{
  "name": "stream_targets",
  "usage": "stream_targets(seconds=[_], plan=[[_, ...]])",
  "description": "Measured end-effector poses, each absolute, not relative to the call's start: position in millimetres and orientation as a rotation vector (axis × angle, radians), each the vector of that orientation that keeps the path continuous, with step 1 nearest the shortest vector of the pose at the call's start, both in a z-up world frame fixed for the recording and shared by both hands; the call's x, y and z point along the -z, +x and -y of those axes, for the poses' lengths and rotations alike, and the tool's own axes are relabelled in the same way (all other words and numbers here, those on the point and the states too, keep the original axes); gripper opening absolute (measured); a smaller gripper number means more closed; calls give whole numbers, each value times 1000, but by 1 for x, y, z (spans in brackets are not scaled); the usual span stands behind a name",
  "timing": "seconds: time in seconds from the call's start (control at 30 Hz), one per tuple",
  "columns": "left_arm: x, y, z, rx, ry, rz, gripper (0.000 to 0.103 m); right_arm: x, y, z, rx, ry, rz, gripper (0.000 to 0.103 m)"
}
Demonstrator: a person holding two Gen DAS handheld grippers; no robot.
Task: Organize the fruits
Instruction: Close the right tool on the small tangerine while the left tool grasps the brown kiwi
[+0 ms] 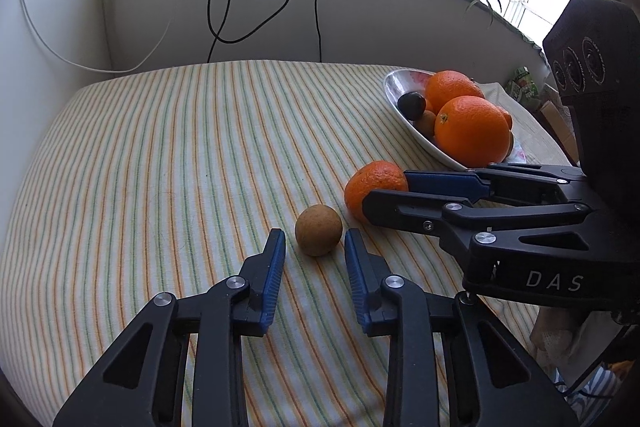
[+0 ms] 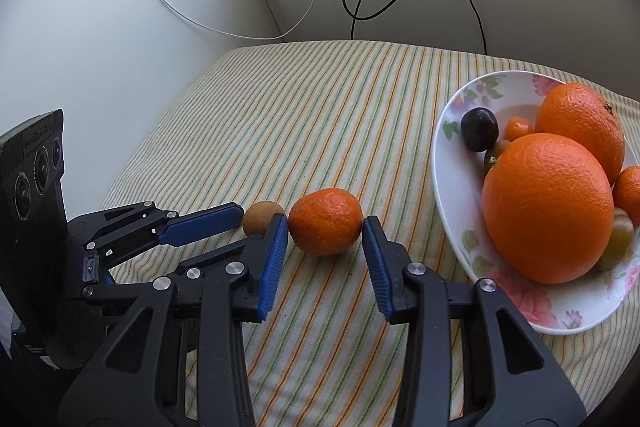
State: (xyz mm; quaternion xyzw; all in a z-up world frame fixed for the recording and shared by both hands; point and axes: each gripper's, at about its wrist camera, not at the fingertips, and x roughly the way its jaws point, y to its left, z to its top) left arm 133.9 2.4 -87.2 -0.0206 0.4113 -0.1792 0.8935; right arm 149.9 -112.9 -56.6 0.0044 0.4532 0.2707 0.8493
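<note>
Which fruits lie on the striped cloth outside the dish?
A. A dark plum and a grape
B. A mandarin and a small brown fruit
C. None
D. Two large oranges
B: the mandarin and the small brown fruit sit side by side on the striped cloth, while the large oranges and dark fruit are in the dish.

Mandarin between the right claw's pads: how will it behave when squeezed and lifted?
The mandarin is round and sits loose on the cloth, so a one-sided nudge would probably roll it, perhaps into the brown fruit beside it. Its pebbled skin should grip the ribbed pads fairly well. It likely dents under a hard squeeze.
</note>
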Motion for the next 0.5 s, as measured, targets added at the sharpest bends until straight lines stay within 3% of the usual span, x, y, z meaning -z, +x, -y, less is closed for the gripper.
stream_targets(seconds=[0.5], plan=[[88,138,1,376,-29,-850,23,55,149,108,-573,-32,-936,39]])
